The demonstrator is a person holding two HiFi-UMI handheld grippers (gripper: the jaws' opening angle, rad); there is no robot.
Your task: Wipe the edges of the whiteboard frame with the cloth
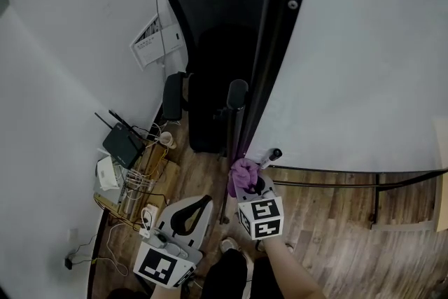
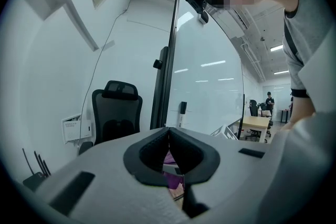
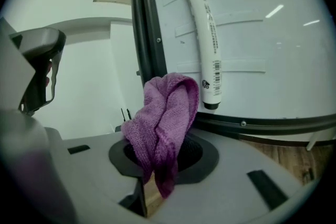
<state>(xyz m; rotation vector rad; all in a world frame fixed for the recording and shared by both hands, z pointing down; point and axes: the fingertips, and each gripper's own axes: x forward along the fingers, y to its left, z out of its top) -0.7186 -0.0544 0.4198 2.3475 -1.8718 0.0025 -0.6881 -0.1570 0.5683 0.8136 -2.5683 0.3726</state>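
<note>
Clamped in right gripper [image 3: 157, 165]: purple cloth [image 3: 164, 113], bunched just ahead of jaws, seemingly touching whiteboard frame [image 3: 143, 23] near lower corner. Left gripper [image 2: 169, 147] closed on nothing, idle. Mid-wipe; next, drag cloth along edge, pressing firmly.

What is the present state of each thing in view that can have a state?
Right gripper: jaws shut on the purple knitted cloth.
Purple knitted cloth: bunched, clamped, beside the black whiteboard frame.
Left gripper: jaws together, holding nothing.
White marker pen: capped, upright on the whiteboard surface.
Black office chair: unoccupied.
</note>
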